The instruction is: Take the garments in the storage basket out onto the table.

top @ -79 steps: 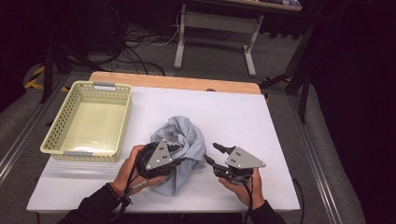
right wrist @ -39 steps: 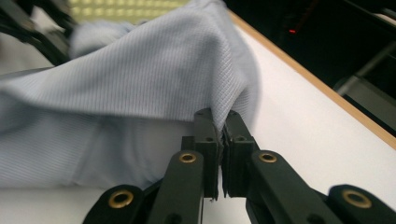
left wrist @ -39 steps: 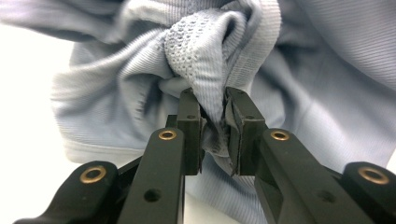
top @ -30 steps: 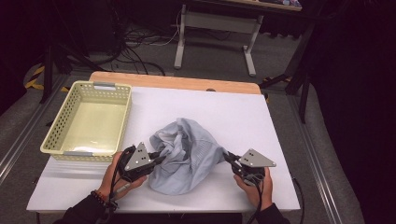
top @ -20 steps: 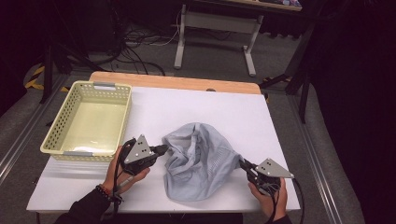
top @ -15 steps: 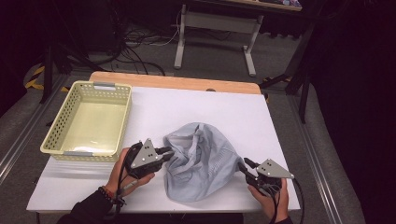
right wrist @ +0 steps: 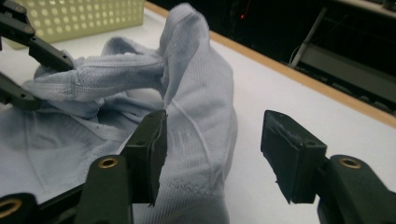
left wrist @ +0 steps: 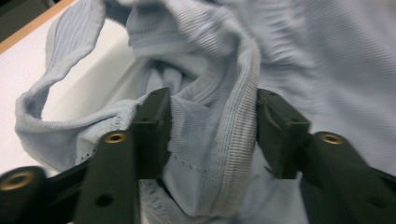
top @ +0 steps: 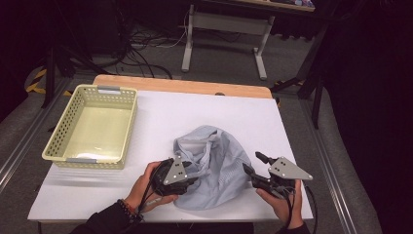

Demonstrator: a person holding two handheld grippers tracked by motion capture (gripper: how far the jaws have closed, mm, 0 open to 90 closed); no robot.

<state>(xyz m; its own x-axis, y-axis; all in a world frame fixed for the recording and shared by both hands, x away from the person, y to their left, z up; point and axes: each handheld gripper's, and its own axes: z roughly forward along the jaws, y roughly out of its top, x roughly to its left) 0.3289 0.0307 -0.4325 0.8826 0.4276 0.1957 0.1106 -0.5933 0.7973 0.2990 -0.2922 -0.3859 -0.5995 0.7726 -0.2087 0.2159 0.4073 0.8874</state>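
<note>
A light-blue ribbed garment point(top: 221, 163) lies crumpled on the white table point(top: 195, 112), near its front edge. My left gripper point(top: 194, 179) is at the garment's left side. In the left gripper view its jaws have just been opening and stand apart, with a ribbed hem fold point(left wrist: 233, 126) loose between them point(left wrist: 212, 135). My right gripper point(top: 253, 164) is at the garment's right edge. Its jaws have also just been opening and now stand open point(right wrist: 212, 149), the cloth point(right wrist: 196, 93) brushing one pad and bare table under the rest of the gap.
A pale yellow perforated basket point(top: 62, 131) stands at the table's left, its wall also in the right gripper view point(right wrist: 70, 16). The table's wooden far edge point(top: 185, 87) and a metal stand point(top: 224, 24) lie beyond. Bare white surface stretches behind the garment.
The garment was stretched between both grippers; both jaws have opened and it has slumped onto the table. The left gripper moved right into the cloth, the right gripper moved left and rose.
</note>
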